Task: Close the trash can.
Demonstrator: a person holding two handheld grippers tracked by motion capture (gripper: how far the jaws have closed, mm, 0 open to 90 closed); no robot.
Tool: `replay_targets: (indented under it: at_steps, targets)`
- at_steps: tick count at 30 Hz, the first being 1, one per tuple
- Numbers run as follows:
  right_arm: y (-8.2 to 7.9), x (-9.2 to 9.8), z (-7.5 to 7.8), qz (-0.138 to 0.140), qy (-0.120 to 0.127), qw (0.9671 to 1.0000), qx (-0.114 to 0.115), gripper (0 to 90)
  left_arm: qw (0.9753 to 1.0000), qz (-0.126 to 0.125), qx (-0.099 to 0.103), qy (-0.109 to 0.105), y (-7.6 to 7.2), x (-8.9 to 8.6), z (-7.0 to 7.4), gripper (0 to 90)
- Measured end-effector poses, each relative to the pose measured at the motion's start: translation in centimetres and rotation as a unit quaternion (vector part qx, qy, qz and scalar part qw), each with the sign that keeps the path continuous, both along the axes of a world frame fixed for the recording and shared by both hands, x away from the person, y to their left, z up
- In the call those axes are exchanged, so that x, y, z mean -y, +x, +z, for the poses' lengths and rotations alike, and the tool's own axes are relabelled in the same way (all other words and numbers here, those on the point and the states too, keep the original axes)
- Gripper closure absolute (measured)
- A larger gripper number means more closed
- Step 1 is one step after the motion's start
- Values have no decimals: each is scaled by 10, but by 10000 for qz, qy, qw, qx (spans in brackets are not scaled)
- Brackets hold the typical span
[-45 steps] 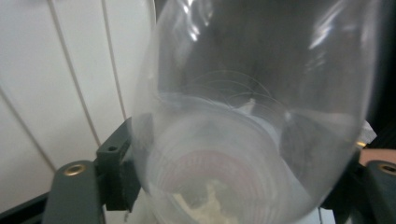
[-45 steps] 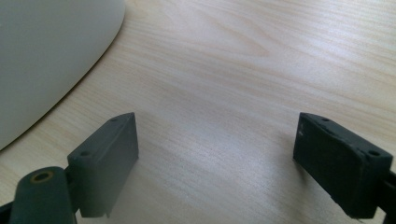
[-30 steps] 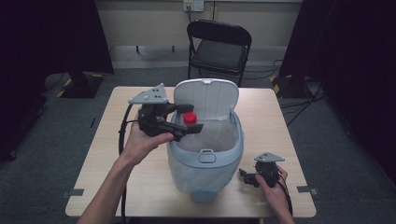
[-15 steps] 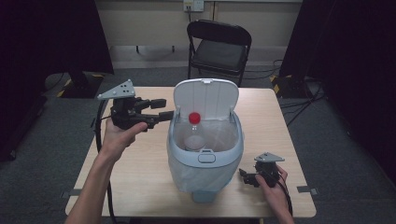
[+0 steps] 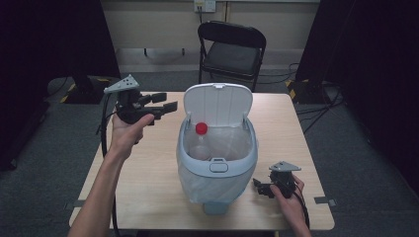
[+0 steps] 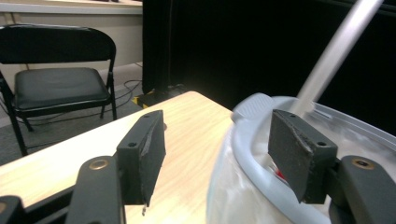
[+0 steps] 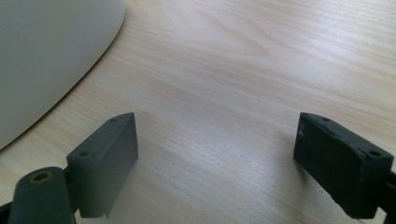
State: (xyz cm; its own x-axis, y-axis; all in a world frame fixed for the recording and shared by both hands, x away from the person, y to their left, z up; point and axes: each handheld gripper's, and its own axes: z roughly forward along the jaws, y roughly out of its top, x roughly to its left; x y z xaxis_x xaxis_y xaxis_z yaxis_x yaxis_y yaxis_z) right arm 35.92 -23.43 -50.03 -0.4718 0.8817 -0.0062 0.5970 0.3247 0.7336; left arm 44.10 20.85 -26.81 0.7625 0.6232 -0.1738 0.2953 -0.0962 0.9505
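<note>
Bottle (image 5: 199, 143) with red cap sits inside the lined bin (image 5: 217, 168), lid (image 5: 217, 103) propped up. Left gripper (image 5: 165, 102) hangs released and empty left of the rim; right gripper (image 5: 259, 187) rests spread and empty on the table (image 5: 148, 168). Risk, my guess: a careless left swing clips the lid and slams it shut, or nudges the light bin.

A pale blue bin (image 5: 217, 170) with a clear liner stands upright mid-counter, its white lid (image 5: 218, 104) swung up and open at the back, and inside it a clear bottle (image 5: 200, 148) with a red cap (image 5: 201, 129) leans near the left wall
</note>
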Motion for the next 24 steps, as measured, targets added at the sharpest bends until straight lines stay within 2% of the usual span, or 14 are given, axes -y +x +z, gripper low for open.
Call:
replay_targets:
  at_steps: [6,8,10,11,16,20,24]
  targets:
    - [0,0,0,4,-1,10000,5,124,10000,88,4,-30,17,15,9,327]
    - [0,0,0,1,0,10000,0,125,10000,-59,-1,-55,20,21,10,307]
    - [0,0,0,0,0,10000,1,125,9995,-242,-33,-189,20,25,11,299]
    - [0,0,0,1,-1,10000,1,125,9992,-283,-72,-263,20,27,11,299]
    - [0,0,0,1,0,10000,0,125,9985,-425,-144,-311,16,28,13,330]
    - [0,0,0,0,0,10000,0,125,9972,-669,-76,-331,7,30,16,324]
    - [0,0,0,3,-2,10000,2,124,9957,-898,-12,-244,-5,36,19,320]
